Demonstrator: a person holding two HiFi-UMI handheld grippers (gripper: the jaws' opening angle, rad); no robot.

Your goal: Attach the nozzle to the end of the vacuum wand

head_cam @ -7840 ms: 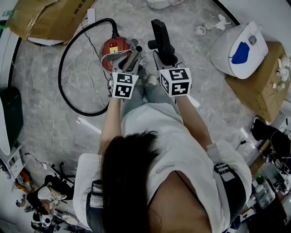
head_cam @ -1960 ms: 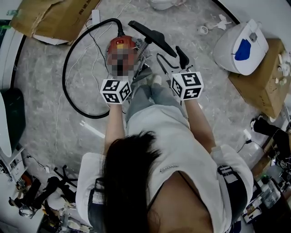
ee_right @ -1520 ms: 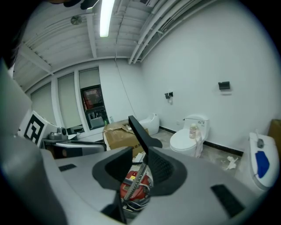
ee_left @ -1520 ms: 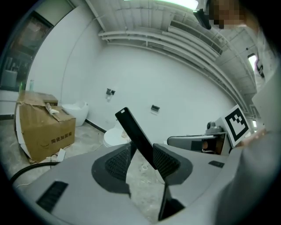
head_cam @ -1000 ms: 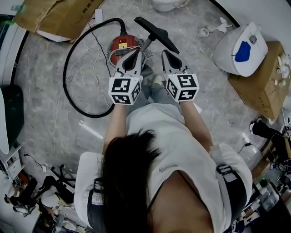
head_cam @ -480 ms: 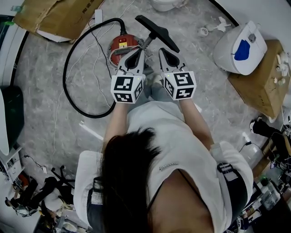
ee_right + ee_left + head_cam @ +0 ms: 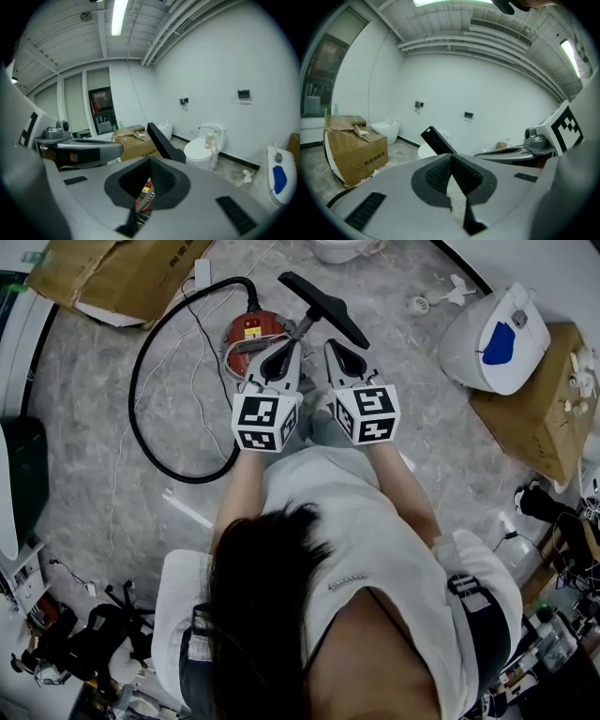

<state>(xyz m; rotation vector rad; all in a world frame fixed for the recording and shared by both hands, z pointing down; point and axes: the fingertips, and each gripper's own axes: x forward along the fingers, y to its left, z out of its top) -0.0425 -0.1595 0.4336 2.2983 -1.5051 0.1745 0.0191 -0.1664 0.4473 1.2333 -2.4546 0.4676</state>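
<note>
The black floor nozzle (image 7: 317, 304) sits on the top end of the metal wand (image 7: 302, 330), raised above the red vacuum cleaner (image 7: 248, 332). My left gripper (image 7: 289, 345) is shut just below the wand, whose lower part it hides. Beside it to the right, my right gripper (image 7: 334, 345) is also shut. In the left gripper view the jaws (image 7: 451, 157) meet with only floor showing through the gap, and the nozzle (image 7: 437, 141) rises just beyond. In the right gripper view the shut gripper (image 7: 150, 161) shows the vacuum (image 7: 144, 194) through its gap, with the nozzle (image 7: 164, 139) above.
A black hose (image 7: 141, 381) loops over the floor left of the vacuum. A cardboard box (image 7: 103, 273) lies at the far left. At the right a white toilet (image 7: 497, 334) stands by another box (image 7: 534, 409). Clutter lines the near corners.
In the earliest frame my right gripper held the nozzle apart from the wand; now the nozzle sits on the wand's end. Over the last second the grippers have barely shifted.
</note>
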